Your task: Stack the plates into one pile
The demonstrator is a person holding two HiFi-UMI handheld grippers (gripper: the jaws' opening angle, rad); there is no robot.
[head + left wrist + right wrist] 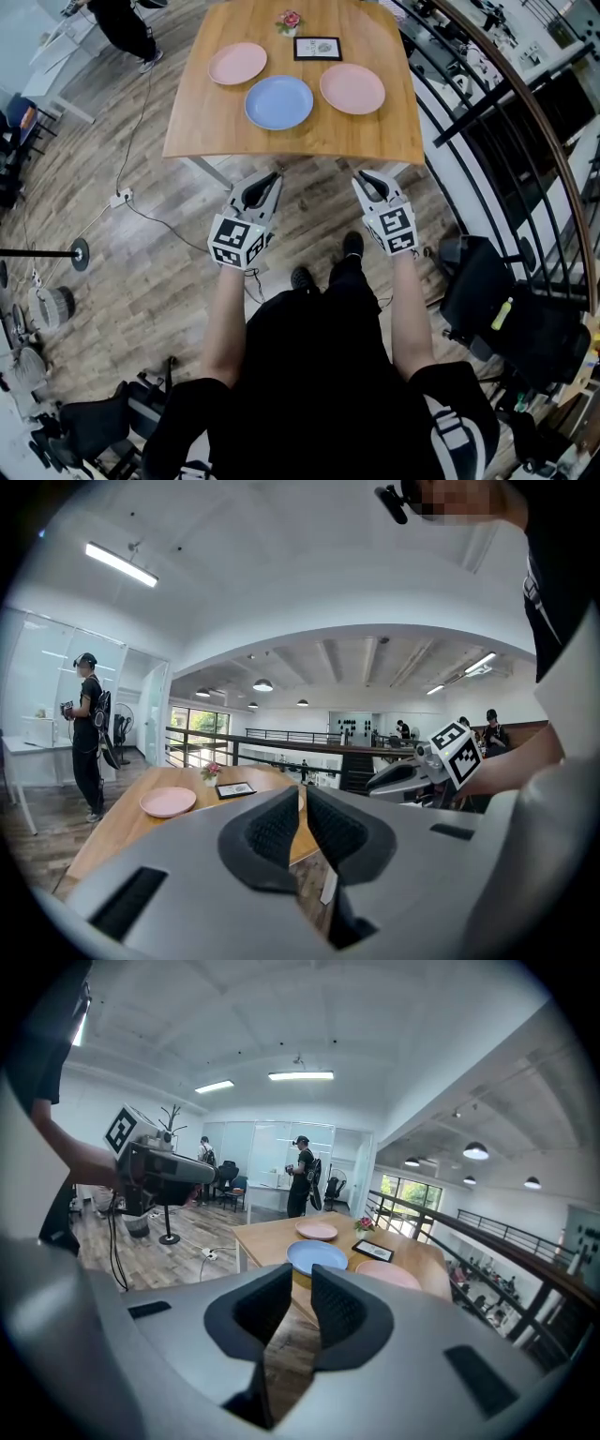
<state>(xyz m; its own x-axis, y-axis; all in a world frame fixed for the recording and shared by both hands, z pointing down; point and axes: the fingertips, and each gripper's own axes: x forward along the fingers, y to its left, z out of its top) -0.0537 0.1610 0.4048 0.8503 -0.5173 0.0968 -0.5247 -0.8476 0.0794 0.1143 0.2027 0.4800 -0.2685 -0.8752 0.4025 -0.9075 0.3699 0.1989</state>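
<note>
Blue plate (278,102), left pink plate (237,64) and right pink plate (352,88) lie apart on the table (281,145). Left gripper (272,176) clenched, right gripper (361,178) slightly parted, both empty, short of it. Open wide; catch a seemingly shallow rim low.

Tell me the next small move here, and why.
Probably bring the right tongs forward to the near rim of the right pink plate, opening them wider. All three plates lie apart on the table: that one, the blue plate and the left pink plate. Both tongs hang short of the table edge, empty; the left tongs are shut, the right barely apart.
</note>
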